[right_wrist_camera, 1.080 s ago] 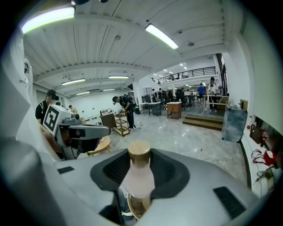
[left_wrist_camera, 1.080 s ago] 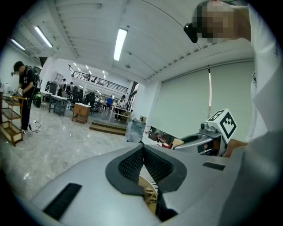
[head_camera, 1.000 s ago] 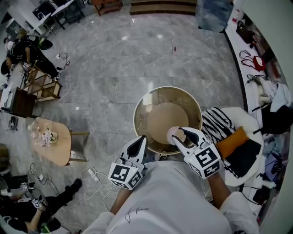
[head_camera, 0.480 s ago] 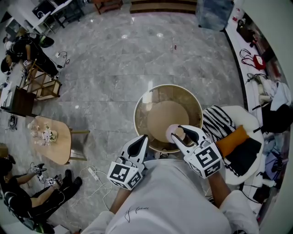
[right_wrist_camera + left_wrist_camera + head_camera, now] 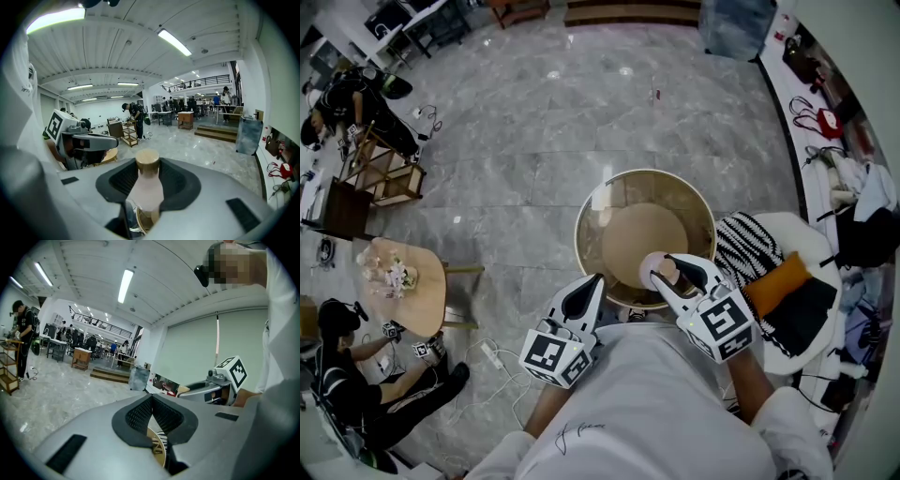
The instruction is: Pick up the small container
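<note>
The small container (image 5: pixel 657 271) is a pale pink bottle with a round wooden cap. It stands upright between the fingers of my right gripper (image 5: pixel 667 274), which is shut on it, above the near edge of the round glass table (image 5: pixel 592 214). In the right gripper view the small container (image 5: pixel 146 193) fills the gap of the right gripper (image 5: pixel 147 180), its cap on top. My left gripper (image 5: pixel 590 287) hangs just left of the table's near rim, shut and holding nothing. In the left gripper view the left gripper (image 5: pixel 152 400) has its pads meeting, and the right gripper (image 5: pixel 206 389) shows beyond.
A white chair (image 5: pixel 806 246) at the right carries a striped cloth (image 5: pixel 741 251) and an orange cushion (image 5: pixel 775 290). A small wooden table (image 5: pixel 412 291) stands at the left. A person (image 5: pixel 356 398) sits on the floor at lower left, near a power strip (image 5: pixel 491 355).
Both grippers and the container stay where they were. The person on the floor at lower left has shifted position.
</note>
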### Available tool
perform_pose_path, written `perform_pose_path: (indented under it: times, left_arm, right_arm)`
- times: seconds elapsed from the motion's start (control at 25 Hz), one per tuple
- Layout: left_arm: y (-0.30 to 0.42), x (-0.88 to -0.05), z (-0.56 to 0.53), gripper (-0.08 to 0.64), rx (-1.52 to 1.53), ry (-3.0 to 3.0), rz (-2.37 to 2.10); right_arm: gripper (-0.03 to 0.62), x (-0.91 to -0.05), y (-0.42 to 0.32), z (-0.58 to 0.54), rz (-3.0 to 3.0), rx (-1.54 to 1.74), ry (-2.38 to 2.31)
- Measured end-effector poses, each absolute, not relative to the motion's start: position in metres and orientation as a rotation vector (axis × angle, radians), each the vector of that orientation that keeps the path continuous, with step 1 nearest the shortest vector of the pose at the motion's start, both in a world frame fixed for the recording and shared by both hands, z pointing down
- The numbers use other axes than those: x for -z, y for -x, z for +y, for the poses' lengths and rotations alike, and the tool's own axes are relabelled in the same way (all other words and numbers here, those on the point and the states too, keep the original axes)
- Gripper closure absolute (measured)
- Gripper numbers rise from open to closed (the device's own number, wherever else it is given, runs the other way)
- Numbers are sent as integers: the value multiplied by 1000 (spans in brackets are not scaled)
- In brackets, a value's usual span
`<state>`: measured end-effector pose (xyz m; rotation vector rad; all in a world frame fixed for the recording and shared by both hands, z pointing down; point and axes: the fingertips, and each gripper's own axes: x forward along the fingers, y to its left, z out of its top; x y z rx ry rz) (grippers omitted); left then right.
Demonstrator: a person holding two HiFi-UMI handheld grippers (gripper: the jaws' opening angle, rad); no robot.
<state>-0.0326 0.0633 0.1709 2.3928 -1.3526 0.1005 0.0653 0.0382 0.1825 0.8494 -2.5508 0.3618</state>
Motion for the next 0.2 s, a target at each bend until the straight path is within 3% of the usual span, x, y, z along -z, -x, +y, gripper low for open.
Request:
perform_pose_path:
  times: [0.2]
  left_arm:
    - [23, -172, 69, 541, -111, -2406, -1321]
  right_arm:
    - [443, -183, -67, 46, -2554, -369, -836]
